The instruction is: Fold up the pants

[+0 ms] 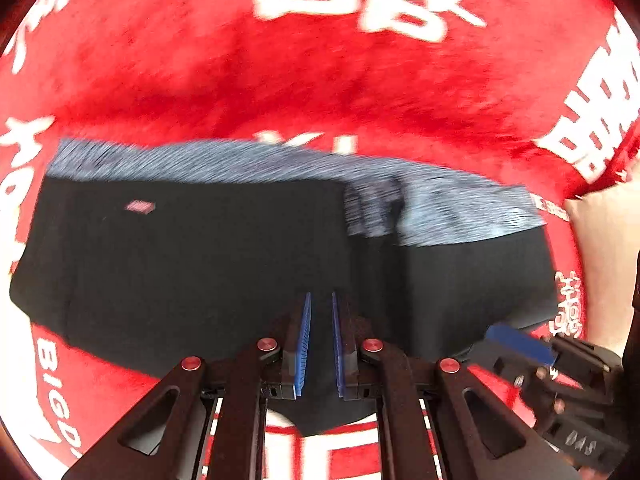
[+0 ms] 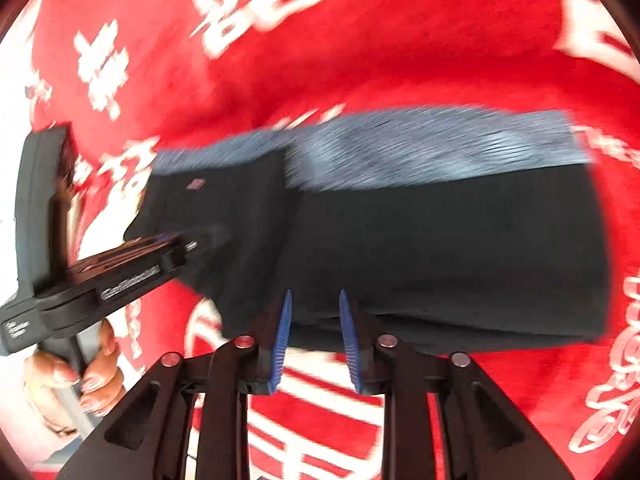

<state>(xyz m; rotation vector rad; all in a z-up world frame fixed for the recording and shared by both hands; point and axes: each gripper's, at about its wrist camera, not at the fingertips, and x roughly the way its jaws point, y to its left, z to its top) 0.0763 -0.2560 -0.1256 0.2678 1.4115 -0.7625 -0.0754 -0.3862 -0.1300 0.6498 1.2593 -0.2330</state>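
Fingers of your left gripper (image 1: 320,344) stood narrowly parted over the near edge of the black pants (image 1: 208,264), those of your right gripper (image 2: 316,340) wider apart, neither gripping cloth, while beyond them the pants' grey waistband (image 1: 240,160) lay on the red blanket (image 1: 280,72).

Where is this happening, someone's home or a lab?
Probably a home, though I can't be sure. Black pants with a grey waistband lie on a plush red blanket printed with white characters, like a bedspread or rug. No walls or furniture show.
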